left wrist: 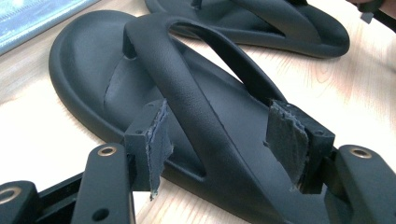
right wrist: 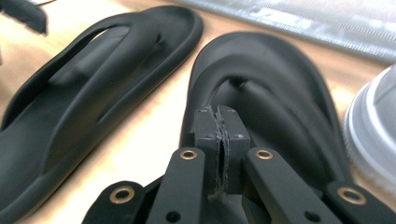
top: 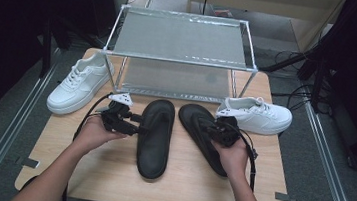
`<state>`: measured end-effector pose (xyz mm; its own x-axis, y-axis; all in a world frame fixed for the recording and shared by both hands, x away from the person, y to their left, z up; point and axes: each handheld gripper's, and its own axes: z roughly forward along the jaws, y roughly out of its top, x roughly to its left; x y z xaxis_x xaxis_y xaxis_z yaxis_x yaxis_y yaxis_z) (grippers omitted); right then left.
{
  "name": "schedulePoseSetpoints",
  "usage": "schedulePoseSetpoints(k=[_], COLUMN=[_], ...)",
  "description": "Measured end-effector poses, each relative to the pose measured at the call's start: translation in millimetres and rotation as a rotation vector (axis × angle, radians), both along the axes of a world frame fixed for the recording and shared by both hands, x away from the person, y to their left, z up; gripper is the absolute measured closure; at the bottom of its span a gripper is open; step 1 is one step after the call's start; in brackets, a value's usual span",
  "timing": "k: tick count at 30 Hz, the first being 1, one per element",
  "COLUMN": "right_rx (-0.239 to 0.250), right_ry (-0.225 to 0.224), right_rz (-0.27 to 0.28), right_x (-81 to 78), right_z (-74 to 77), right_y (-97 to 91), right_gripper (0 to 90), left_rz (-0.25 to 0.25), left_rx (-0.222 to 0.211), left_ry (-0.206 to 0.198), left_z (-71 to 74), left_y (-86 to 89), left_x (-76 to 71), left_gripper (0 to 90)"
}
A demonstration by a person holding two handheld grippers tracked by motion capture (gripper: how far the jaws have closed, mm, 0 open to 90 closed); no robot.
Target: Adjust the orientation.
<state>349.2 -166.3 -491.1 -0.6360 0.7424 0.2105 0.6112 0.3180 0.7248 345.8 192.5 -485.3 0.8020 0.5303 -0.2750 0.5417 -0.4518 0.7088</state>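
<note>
Left gripper [left wrist: 224, 140] view: jaws are standing released, straddling the strap of the left sandal [left wrist: 187, 107]. Right gripper [right wrist: 223, 140] view: jaws are sitting clenched together above the right sandal [right wrist: 280, 107]. High view: both hands are resting low on the bench [top: 108, 173].

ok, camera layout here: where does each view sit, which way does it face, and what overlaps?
High view: above the person's side of the table, looking forward and down; both forearms, left gripper and right gripper show, rack behind.
Left gripper view: rides the left gripper, looking along open jaws that straddle the left sandal's strap.
Right gripper view: rides the right gripper, jaws shut over the right sandal; white sneaker at the edge.
Shared: both gripper views show both black sandals.
</note>
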Motion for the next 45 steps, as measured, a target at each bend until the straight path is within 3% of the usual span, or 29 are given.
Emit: schedulePoseSetpoints(k=[6,13,22,25,28,34,40,45], right_rx=[-0.026,-0.039,-0.040,-0.038,-0.038,-0.034,-0.036,-0.037], right_ry=[-0.023,0.015,0.008,0.014,0.012,0.014,0.009,0.008], right_rz=[0.015,0.011,0.050,0.056,0.064,0.083,0.097,0.110], right_x=[-14.8,-9.1,-7.8,-7.2,-5.8,-2.6,-0.3,2.0], right_z=[6.8,-0.8,-3.3,-3.3,-3.6,-3.9,-3.7,-3.7], right_y=[-1.6,-1.0,12.5,15.7,18.8,26.6,31.1,36.2], right_gripper=[88.7,88.6,87.6,87.5,87.2,86.8,86.6,86.5], left_rz=[0.000,-0.006,-0.003,-0.015,-0.019,-0.021,0.006,0.048], left_rx=[-0.004,0.005,0.000,-0.006,0.013,0.050,0.072,0.100], left_ry=[-0.003,-0.001,0.005,0.014,0.005,0.032,0.025,0.060], left_z=[0.5,-0.2,-0.5,-0.1,-0.7,-3.7,-7.1,-17.7], left_y=[-1.8,-3.6,-2.7,-1.6,-0.8,-0.1,0.7,-1.8], left_x=[2.7,2.6,1.3,-0.6,-2.9,-5.7,-7.5,-0.6], left_gripper=[39.8,39.8,40.6,47.1,55.7,71.1,77.2,78.9])
